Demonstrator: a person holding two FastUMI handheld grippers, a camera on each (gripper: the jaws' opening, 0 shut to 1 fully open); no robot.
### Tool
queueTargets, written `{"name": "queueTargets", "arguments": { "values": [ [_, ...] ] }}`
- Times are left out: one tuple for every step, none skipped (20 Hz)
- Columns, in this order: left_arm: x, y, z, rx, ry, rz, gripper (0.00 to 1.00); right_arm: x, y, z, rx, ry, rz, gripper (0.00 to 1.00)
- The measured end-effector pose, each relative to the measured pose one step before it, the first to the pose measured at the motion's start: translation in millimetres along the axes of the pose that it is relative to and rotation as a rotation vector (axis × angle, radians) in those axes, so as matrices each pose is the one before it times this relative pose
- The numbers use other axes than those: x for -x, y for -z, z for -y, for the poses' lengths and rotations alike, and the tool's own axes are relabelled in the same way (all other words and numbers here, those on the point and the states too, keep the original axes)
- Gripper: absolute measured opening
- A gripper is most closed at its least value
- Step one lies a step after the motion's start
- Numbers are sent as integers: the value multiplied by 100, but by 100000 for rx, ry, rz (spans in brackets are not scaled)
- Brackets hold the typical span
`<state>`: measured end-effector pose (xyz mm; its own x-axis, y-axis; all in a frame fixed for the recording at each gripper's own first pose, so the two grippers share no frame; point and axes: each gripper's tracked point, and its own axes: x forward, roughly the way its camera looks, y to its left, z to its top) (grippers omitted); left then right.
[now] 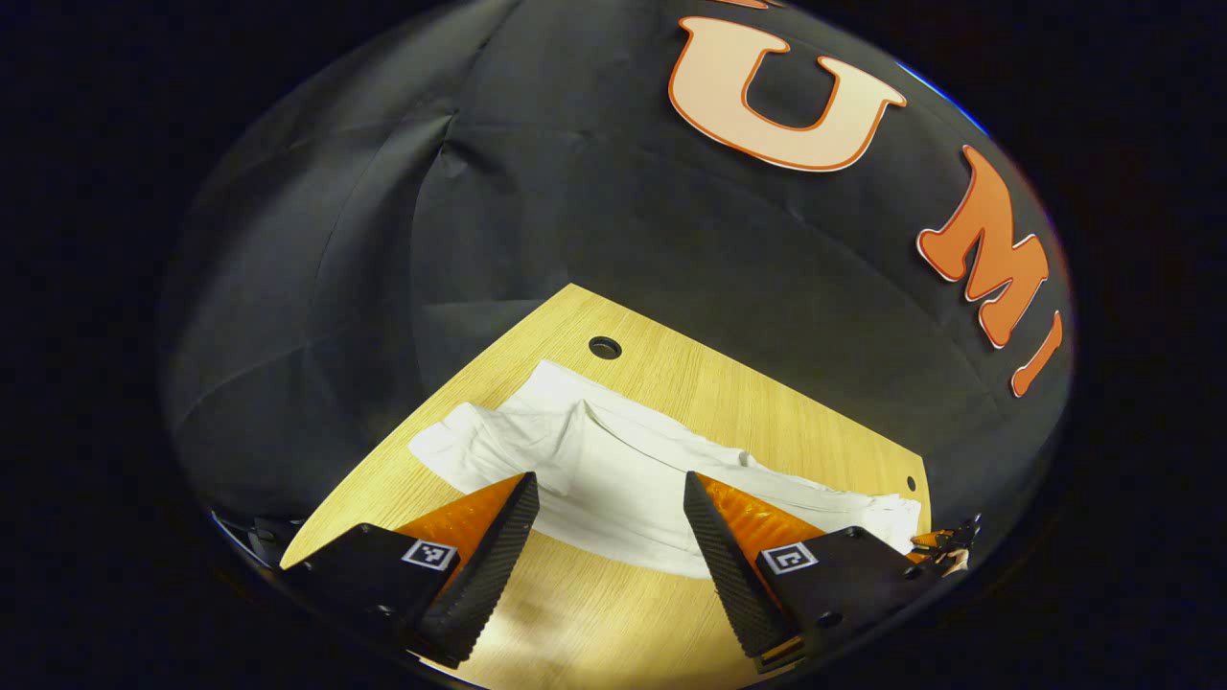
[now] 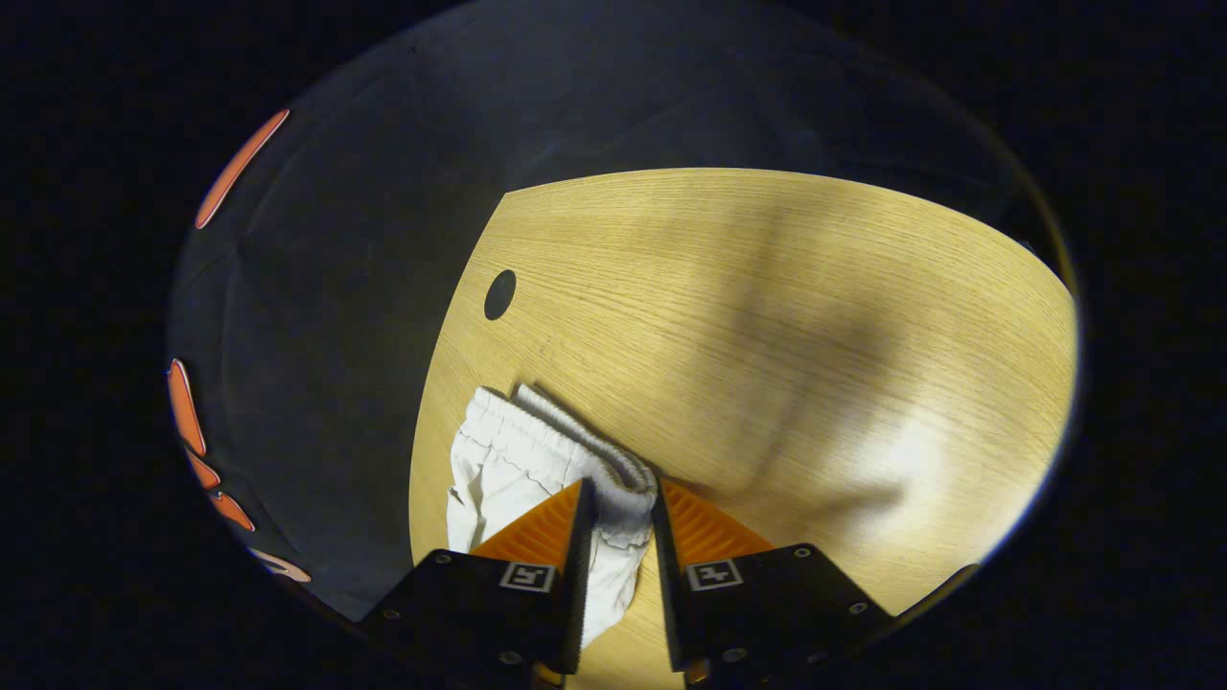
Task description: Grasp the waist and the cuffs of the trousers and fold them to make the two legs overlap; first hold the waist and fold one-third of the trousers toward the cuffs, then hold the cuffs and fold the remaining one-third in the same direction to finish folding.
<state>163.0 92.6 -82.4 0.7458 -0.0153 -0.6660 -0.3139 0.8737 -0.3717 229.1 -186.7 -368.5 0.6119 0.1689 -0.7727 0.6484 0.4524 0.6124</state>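
**Right gripper pinched the waistband; left gripper hung spread**

White trousers (image 1: 613, 470) lay across the lower centre of the wooden table (image 1: 690, 383). The left gripper (image 1: 611, 491) hovered above them, jaws wide apart. At lower centre, the right gripper (image 2: 621, 503) pinched the gathered waistband (image 2: 575, 450) between both fingers.

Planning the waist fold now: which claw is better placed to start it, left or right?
Right. The right claw already has its fingers closed on the elastic waistband of the white trousers. The left claw is open above the trousers, gripping nothing, over the wooden table.
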Motion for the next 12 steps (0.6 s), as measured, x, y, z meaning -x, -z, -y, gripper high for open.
{"name": "queueTargets", "arguments": {
  "values": [
    [-21, -35, 20, -185, -114, -25, 100, -625, -56, -268, 806, -204, 294, 23],
    [-11, -10, 160, -59, 199, -36, 99, -71, -140, -133, 1072, 65, 1082, 19],
    [70, -131, 61, -28, 305, 93, 100, 174, 9, -110, 1540, 446, 1367, 14],
    [35, -2, -56, -106, 445, -33, 100, 203, -41, -56, 1665, 1359, 1432, 11],
    [-44, -68, -115, -233, 346, -45, 99, 199, 60, -216, 1667, 1365, 929, 7],
    [-61, -100, -74, -511, 333, 123, 99, 438, -110, -530, 1703, -23, 1375, 6],
    [-8, -231, -262, -470, 241, 325, 99, 701, 4, -658, 711, -1308, 1277, 5],
    [-17, -130, -390, 245, 598, 88, 100, 860, -129, -1058, -202, -2804, 1090, 6],
    [0, -289, -376, 992, 1083, -152, 99, 1184, -12, -1246, -256, -2586, 1358, 6],
    [-206, -195, -333, 1322, 1374, -513, 99, 790, -19, -1300, 135, -2149, 1602, 6],
    [-99, -348, -463, 1121, 1019, -308, 99, 705, 47, -1207, 759, -2144, 1370, 5],
    [-31, -196, -550, 510, 1157, 219, 99, 743, 355, -1316, 1062, -1744, 1176, 5]
  ]
}}
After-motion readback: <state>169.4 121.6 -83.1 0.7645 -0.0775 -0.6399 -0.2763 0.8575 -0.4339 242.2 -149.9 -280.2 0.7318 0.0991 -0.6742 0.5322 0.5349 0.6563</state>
